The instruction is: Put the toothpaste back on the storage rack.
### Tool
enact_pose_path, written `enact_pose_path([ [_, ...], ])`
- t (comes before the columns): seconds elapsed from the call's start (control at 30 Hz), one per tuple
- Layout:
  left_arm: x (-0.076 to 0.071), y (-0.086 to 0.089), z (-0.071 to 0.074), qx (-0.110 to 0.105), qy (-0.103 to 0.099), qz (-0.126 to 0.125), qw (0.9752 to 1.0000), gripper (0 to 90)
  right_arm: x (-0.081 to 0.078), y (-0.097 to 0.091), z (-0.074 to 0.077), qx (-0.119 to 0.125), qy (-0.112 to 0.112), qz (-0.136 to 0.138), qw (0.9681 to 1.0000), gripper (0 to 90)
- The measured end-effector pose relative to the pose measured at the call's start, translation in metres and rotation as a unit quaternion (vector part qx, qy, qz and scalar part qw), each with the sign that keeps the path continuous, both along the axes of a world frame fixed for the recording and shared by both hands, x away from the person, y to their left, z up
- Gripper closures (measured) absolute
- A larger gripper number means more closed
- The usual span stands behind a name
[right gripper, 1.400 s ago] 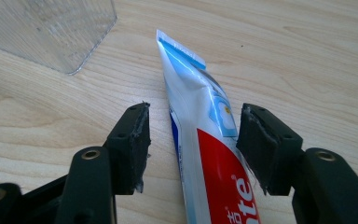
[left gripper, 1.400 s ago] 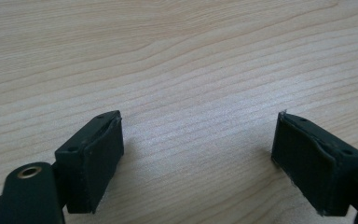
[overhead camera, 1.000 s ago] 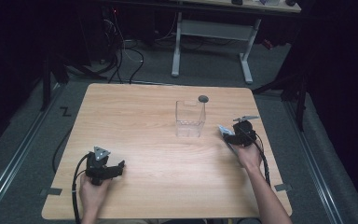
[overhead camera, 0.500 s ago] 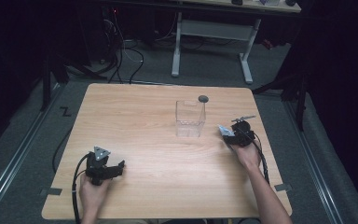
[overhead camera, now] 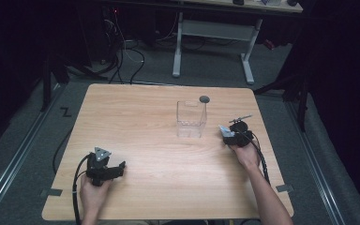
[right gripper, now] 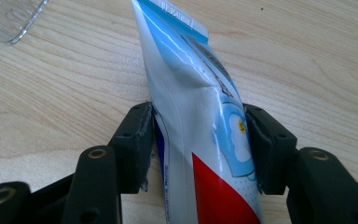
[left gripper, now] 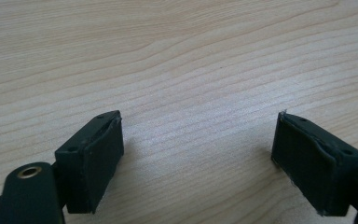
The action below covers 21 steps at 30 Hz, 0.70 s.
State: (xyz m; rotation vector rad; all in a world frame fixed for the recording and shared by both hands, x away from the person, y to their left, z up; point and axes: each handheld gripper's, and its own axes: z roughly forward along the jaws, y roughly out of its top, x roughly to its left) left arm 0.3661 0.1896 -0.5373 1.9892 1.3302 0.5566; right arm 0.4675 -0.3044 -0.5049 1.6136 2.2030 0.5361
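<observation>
Right gripper (right gripper: 198,149) fingers just closing, pads pressed on toothpaste tube (right gripper: 200,126) at the surface's (overhead camera: 145,117) right side, beside clear container (overhead camera: 191,119), left gripper (left gripper: 198,161) fingers wide apart, holding nothing, resting near-left on the surface.

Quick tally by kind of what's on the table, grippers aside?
Tube, white, blue and red, between the right gripper's fingers: 1
Clear open-top box: 1
Small dark round object beyond the box: 1
Total: 3
</observation>
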Motion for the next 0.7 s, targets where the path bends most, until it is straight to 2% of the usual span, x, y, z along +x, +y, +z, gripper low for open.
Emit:
enact_pose_path([
  [0.3,0.0,0.0003,0.0,-0.002,0.0,0.0,1.0,17.1,0.0025,0.0017,0.0024,-0.003,0.014,0.012,0.9998,53.4],
  [0.5,0.0,0.0003,0.0,-0.002,0.0,0.0,1.0,17.1,0.0014,0.0031,0.0046,-0.008,0.016,0.023,0.9996,62.5],
  [0.57,0.0,0.0003,0.0,-0.002,0.0,0.0,1.0,17.1,0.0009,0.0024,0.0058,-0.003,0.016,0.024,0.9996,65.8],
  [0.6,0.0,0.0003,0.0,-0.003,0.0,0.0,1.0,17.1,-0.0004,-0.0002,0.0097,0.018,0.016,0.026,0.9994,69.0],
  [0.7,0.0,0.0004,0.0,-0.003,0.0,0.0,1.0,17.1,-0.0003,-0.0002,0.0097,0.016,0.016,0.03,0.9993,69.4],
])
